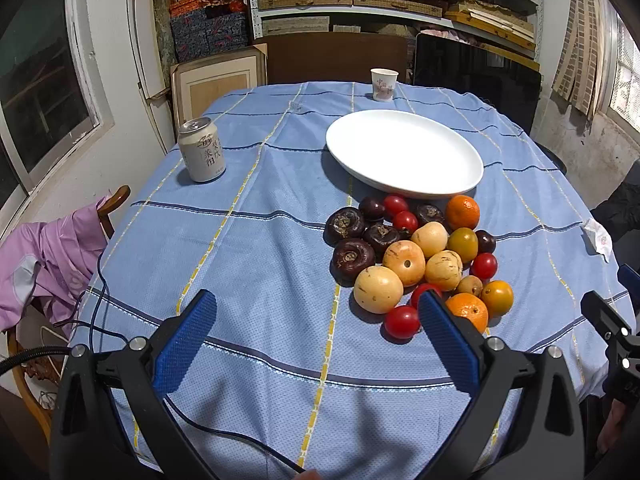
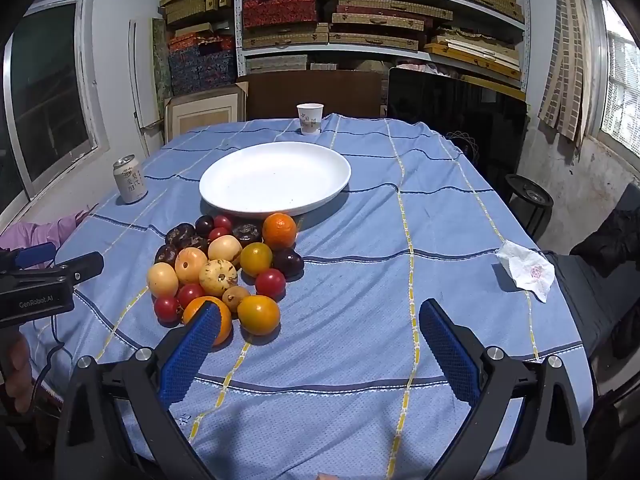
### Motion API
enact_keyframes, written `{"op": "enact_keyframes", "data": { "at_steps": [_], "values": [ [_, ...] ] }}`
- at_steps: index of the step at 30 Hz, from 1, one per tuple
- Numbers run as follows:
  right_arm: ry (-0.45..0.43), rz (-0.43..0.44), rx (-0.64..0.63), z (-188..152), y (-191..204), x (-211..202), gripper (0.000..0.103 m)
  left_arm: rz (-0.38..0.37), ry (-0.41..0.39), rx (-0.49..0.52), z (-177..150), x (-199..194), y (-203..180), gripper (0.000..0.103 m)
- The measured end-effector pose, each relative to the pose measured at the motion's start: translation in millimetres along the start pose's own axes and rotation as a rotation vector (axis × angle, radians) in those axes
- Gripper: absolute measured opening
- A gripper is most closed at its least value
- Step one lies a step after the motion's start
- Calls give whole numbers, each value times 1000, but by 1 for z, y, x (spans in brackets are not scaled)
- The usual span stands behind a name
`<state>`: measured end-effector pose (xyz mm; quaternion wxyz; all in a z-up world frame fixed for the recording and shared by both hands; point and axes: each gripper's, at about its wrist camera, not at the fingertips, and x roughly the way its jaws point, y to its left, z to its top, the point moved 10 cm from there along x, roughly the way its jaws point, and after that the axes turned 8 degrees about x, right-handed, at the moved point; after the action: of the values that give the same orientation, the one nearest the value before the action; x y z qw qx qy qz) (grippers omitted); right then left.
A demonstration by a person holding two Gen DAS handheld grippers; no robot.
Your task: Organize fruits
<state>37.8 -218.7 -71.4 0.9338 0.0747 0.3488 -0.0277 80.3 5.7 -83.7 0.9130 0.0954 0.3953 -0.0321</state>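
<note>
A pile of fruit (image 1: 416,256) lies on the blue tablecloth in front of an empty white plate (image 1: 404,152): dark water chestnuts, red cherry tomatoes, pale yellow round fruits, oranges. My left gripper (image 1: 316,300) is open and empty, left of and nearer than the pile; its right finger overlaps an orange (image 1: 470,308). In the right wrist view the pile (image 2: 224,268) lies left of centre, near the plate (image 2: 276,178). My right gripper (image 2: 320,312) is open and empty, right of the pile; its left finger covers part of an orange (image 2: 224,316).
A drink can (image 1: 202,150) stands at the table's left side, a paper cup (image 1: 384,84) at the far edge. A crumpled tissue (image 2: 526,270) lies near the right edge. A chair with pink cloth (image 1: 44,268) is to the left. A cable (image 1: 100,304) hangs over the near left edge.
</note>
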Motion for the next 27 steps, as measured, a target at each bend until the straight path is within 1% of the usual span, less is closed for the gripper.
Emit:
{"op": "enact_keyframes", "data": {
  "at_steps": [27],
  "values": [
    [6, 4, -1, -3, 2, -2, 100, 3, 2, -3, -2, -1, 6, 99]
  ]
}}
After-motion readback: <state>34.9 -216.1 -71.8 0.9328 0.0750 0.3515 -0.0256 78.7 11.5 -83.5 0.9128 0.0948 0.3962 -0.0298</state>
